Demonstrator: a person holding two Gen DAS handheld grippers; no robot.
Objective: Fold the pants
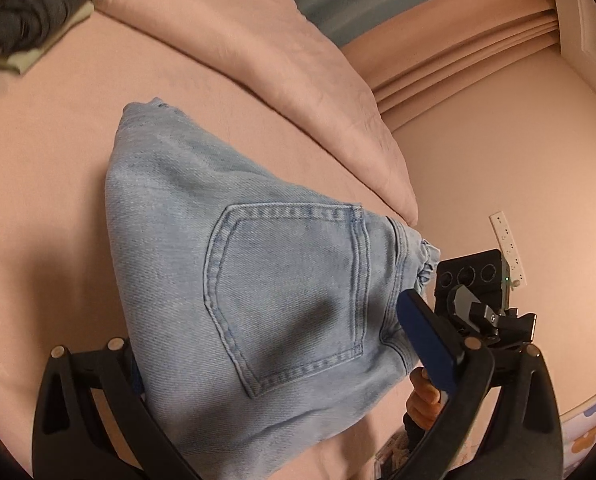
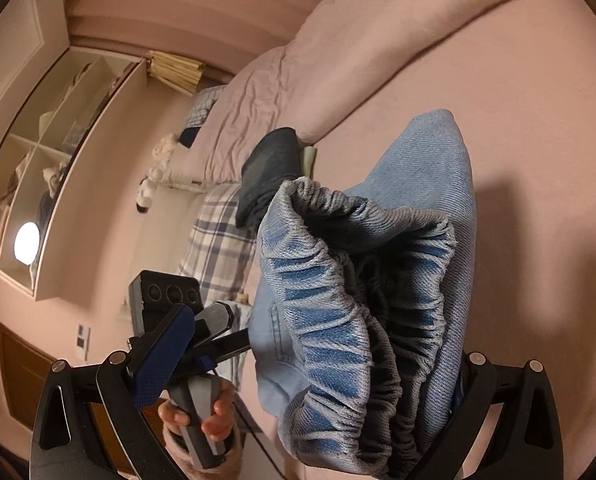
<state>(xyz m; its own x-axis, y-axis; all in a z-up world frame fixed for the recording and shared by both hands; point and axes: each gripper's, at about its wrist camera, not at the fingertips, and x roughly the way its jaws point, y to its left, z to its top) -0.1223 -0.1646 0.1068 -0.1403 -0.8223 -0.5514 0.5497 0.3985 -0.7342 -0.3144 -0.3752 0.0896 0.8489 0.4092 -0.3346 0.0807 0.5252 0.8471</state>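
Denim fills the near field of both wrist views: one pair of light blue pants [image 1: 233, 264], folded into a thick bundle, lifted partly off the pink bed sheet [image 1: 49, 184] at the waist end. Count: one pants, two grippers, one pink duvet [image 1: 257, 52], one dark garment [image 1: 21, 12] at the far corner of the bed.

Left gripper [image 1: 273, 364]: fingers spread, the bundle lies between them; only the blue pad on the right side [image 1: 426, 344] shows, the other is hidden under denim, so I cannot tell whether it clamps. Right gripper [image 2: 306, 364]: same case, elastic waistband [image 2: 338, 312] bunched between the fingers, one pad [image 2: 161, 356] standing clear of the cloth.

Pants: one back pocket [image 1: 289, 292] faces up with pale double stitching; waistband gathered, its inside darker blue.

Around: plaid fabric [image 2: 217, 240] beside the bed, wall shelf [image 2: 57, 152] with a round lamp [image 2: 27, 243]. My hand [image 2: 201, 420] grips the other tool's handle.
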